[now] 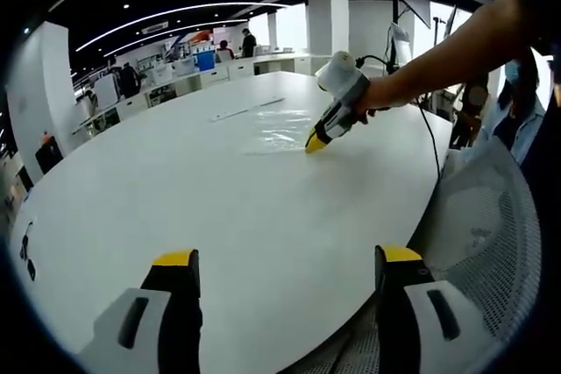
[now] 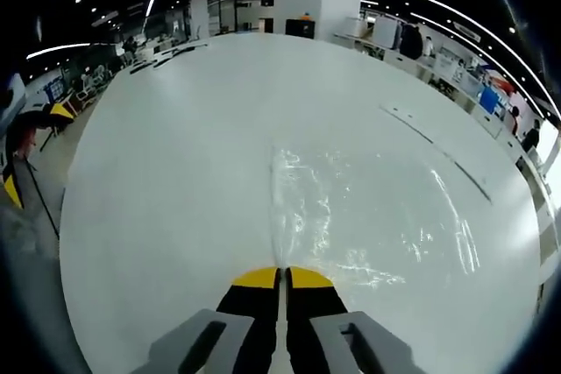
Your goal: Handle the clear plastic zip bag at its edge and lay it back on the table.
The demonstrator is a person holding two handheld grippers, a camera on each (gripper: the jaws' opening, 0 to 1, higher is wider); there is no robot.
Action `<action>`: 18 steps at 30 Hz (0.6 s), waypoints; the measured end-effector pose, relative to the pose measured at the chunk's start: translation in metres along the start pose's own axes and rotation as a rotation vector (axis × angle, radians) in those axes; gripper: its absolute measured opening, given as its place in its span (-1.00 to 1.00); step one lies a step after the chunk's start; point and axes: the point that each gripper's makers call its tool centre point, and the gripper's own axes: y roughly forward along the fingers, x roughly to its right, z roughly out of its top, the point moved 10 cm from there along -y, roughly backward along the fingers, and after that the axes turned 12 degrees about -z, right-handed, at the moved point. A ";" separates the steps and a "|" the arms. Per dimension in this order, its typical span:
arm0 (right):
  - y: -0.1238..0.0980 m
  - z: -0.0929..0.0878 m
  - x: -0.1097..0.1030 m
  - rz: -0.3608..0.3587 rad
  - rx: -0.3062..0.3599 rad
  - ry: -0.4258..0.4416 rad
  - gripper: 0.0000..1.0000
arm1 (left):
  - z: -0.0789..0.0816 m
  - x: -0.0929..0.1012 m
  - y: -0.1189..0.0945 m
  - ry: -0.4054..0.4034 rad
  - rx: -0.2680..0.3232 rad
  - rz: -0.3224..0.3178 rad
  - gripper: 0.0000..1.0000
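The left gripper (image 1: 287,271), grey with yellow-tipped black jaws, stands wide open over the near edge of the large round white table (image 1: 175,199), holding nothing. Beside it on the right sits a grey mesh chair back (image 1: 491,234). Farther across the table, the right gripper (image 1: 313,142) comes in from the right in a person's hand (image 1: 377,98), its yellow tip down at the near edge of the clear plastic zip bag (image 1: 276,129), which lies flat on the tabletop. In the right gripper view, the right gripper's (image 2: 282,276) 2 jaws are pressed together on the bag's (image 2: 368,216) near edge, at a raised crease; the rest of the bag spreads flat beyond. Far off stand white pillars (image 1: 327,19) and desks.
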 end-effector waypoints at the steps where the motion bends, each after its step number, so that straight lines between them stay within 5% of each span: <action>1: -0.001 0.000 -0.001 0.000 -0.001 -0.012 -1.00 | 0.000 0.000 0.000 0.001 -0.001 -0.001 0.60; 18: -0.011 0.006 -0.013 0.044 0.005 -0.184 -1.00 | 0.003 -0.002 -0.002 0.006 0.013 0.004 0.58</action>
